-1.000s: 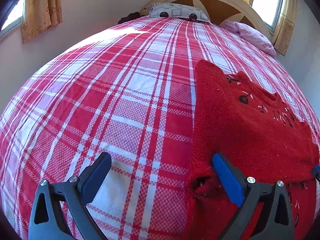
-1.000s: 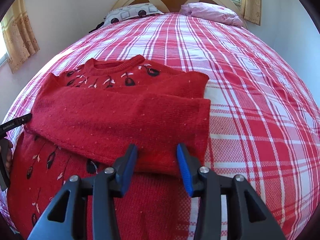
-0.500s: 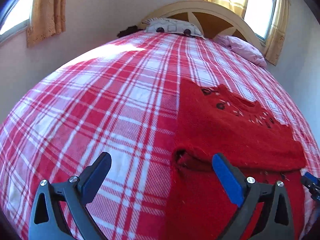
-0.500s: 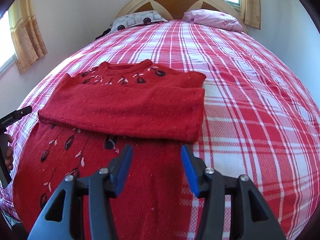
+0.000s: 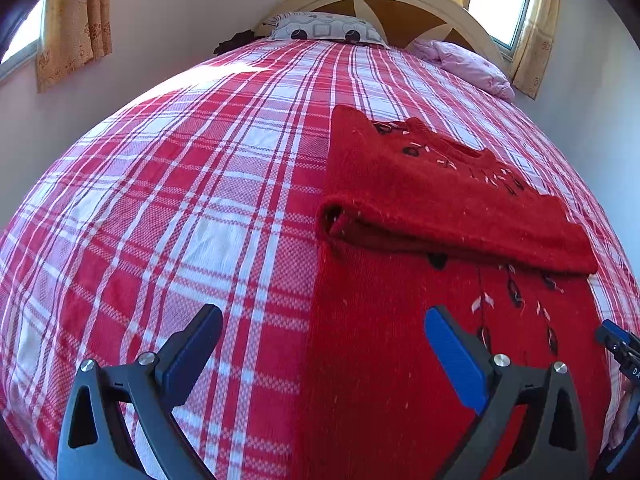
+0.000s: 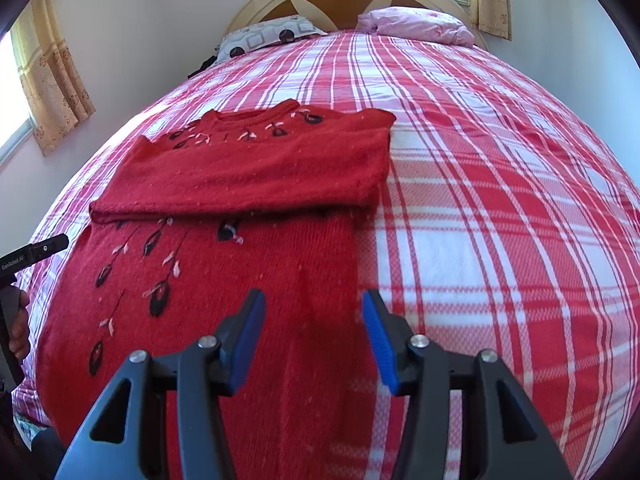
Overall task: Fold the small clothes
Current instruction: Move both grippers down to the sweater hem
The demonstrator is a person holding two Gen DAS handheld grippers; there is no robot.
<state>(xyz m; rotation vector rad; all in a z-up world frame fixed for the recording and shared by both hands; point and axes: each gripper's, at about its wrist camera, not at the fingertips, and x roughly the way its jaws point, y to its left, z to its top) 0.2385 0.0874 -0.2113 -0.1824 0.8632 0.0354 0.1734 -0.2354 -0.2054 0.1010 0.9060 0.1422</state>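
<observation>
Both tools [image 5: 322,342] farther from sweater [image 5: 420,320]

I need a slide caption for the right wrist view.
Open right gripper above red knitted sweater, sleeves folded across, on red plaid bedsheet.

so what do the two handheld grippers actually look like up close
Both are built alike. The left gripper and right gripper have black plastic arms with triangular cutouts, silver round bolt heads at the joints, and flat bright blue pads lining the inner finger faces. In the right wrist view the left tool's black body carries small white lettering, too small to read. No cables show.
</observation>
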